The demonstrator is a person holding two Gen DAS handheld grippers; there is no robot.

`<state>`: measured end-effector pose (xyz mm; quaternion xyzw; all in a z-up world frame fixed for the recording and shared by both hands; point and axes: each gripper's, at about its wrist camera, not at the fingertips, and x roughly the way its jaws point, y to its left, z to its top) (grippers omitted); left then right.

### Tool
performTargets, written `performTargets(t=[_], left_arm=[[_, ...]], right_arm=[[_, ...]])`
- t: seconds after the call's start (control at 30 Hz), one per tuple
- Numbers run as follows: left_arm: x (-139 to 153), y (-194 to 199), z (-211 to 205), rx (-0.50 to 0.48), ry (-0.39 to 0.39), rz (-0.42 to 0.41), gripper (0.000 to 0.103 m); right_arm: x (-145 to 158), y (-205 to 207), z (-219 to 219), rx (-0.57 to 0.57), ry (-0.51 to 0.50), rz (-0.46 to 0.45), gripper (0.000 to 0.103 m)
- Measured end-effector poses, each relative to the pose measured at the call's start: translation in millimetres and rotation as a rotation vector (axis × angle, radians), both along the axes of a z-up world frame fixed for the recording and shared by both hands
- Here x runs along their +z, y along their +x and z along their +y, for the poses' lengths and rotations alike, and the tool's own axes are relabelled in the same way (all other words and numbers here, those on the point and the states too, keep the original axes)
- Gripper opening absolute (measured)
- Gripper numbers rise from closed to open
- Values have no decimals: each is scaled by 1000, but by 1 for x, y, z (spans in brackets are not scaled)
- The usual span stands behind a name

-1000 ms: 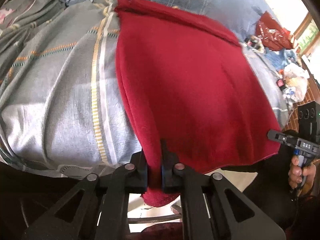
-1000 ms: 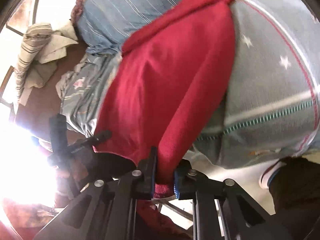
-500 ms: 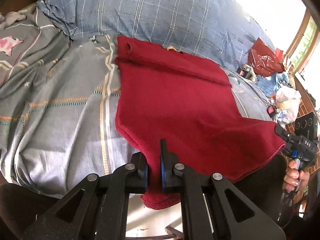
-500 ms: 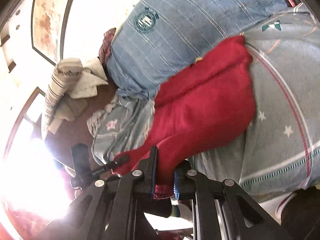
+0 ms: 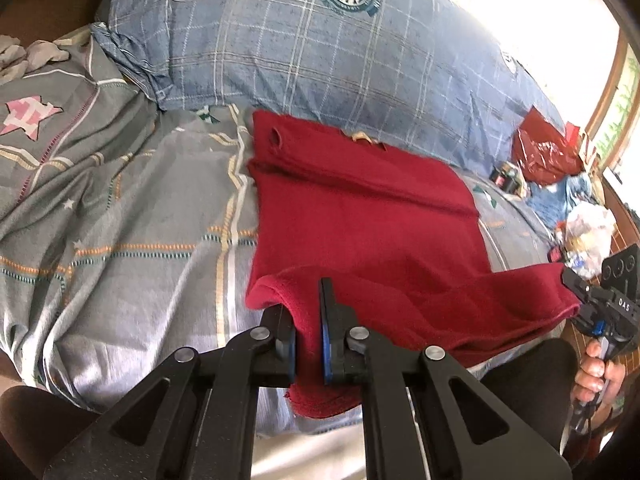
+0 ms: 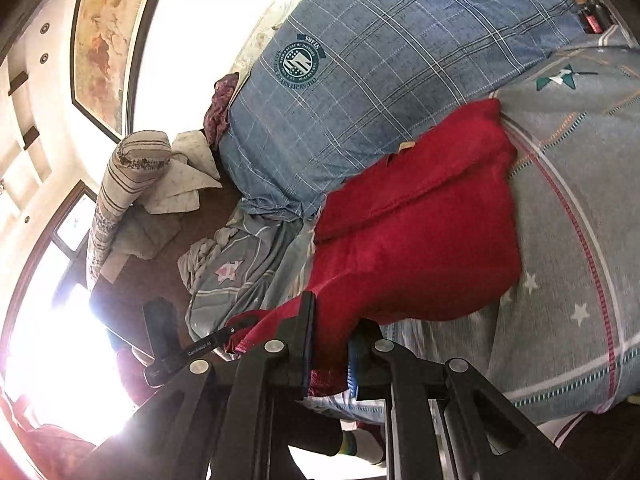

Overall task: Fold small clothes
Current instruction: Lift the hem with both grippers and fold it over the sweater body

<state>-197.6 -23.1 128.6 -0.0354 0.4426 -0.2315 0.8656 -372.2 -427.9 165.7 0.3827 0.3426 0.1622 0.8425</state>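
A red garment (image 5: 360, 216) lies on a grey patterned bedsheet (image 5: 120, 240), and its far edge reaches a blue checked pillow (image 5: 320, 48) at 12 o'clock in the left wrist view. A flat fold runs across the far part of the garment. The near edge is lifted off the sheet and curls over toward the far side.

The left gripper (image 5: 308, 320) is closed on the near left corner of this edge, with the red cloth pinched between its two fingers. The right gripper (image 6: 330, 344) is also closed on the cloth, at the near right corner; in the left wrist view it appears at 3 o'clock, held by a hand (image 5: 596, 372). Between the two grippers the hem hangs in a loose line above the sheet.
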Motion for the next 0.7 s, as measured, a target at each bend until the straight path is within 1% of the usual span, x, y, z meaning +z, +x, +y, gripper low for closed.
performTargets(t=[0.2,0.37,0.5,0.6,0.7], left_arm=[[8,12,-5,15,-6,-28,7],[14,25,-16,26,3,-92,7],[4,31,-16,50,1,-84,7],[-8,31,-17,56,32,-74,7],[-13,32,-15,55,29,-60,7]], right_arm=[[3,13,-6,-32,8,-16,12],[12,23,-10,-43,-11,-47,12],[7,27,-12,-50,11,-46,12],[0,30,-11,-42,36,-30,12],[-3,33,-9,-43,30,-17,12]])
